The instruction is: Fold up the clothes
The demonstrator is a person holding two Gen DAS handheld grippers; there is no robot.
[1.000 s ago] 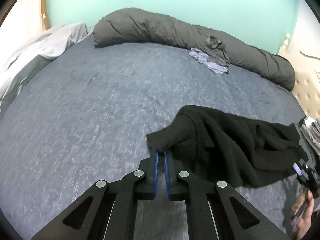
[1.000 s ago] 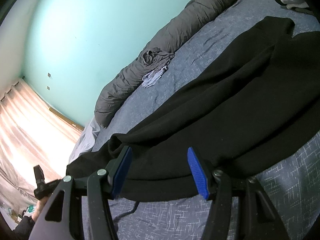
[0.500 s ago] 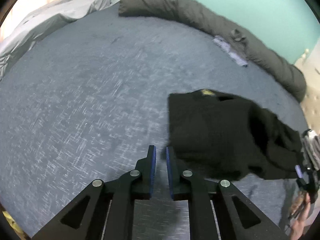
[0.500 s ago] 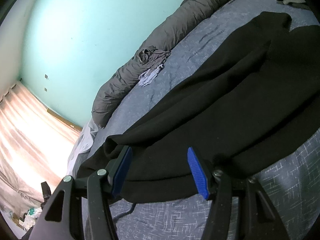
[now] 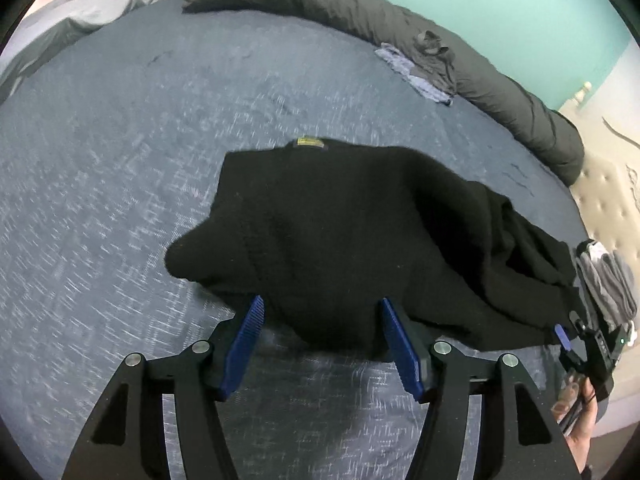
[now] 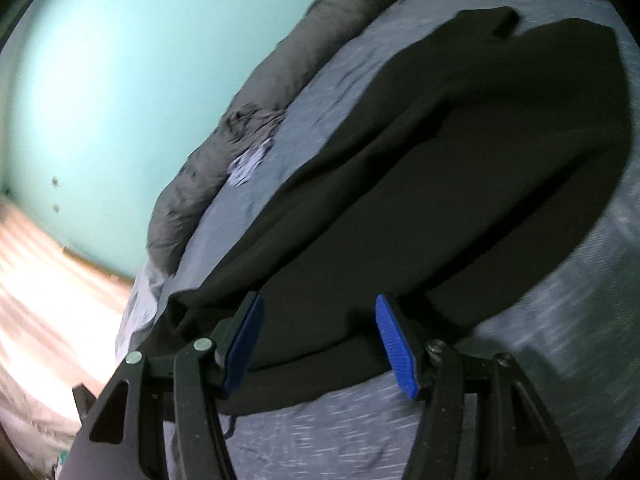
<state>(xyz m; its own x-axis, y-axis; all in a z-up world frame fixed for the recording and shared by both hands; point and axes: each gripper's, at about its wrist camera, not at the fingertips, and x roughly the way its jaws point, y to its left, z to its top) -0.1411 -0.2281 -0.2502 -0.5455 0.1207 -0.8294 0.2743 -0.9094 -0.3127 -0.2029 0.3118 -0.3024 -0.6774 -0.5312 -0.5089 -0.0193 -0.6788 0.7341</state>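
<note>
A black sweater lies spread on the blue-grey bed, its yellow neck label at the far edge. My left gripper is open just above the sweater's near edge, with nothing between its blue pads. In the right wrist view the same black sweater fills the middle. My right gripper hangs open over its near hem and holds nothing. The right gripper also shows at the far right of the left wrist view, where a hand holds it.
A rolled dark grey duvet runs along the far side of the bed, with a small grey and white garment against it. Folded grey clothes sit at the right. A pale grey sheet is bunched far left. Teal wall behind.
My left gripper let go of the sweater's corner after laying it over, and its jaws went from shut to wide open. The right gripper stayed open and shifted slightly.
</note>
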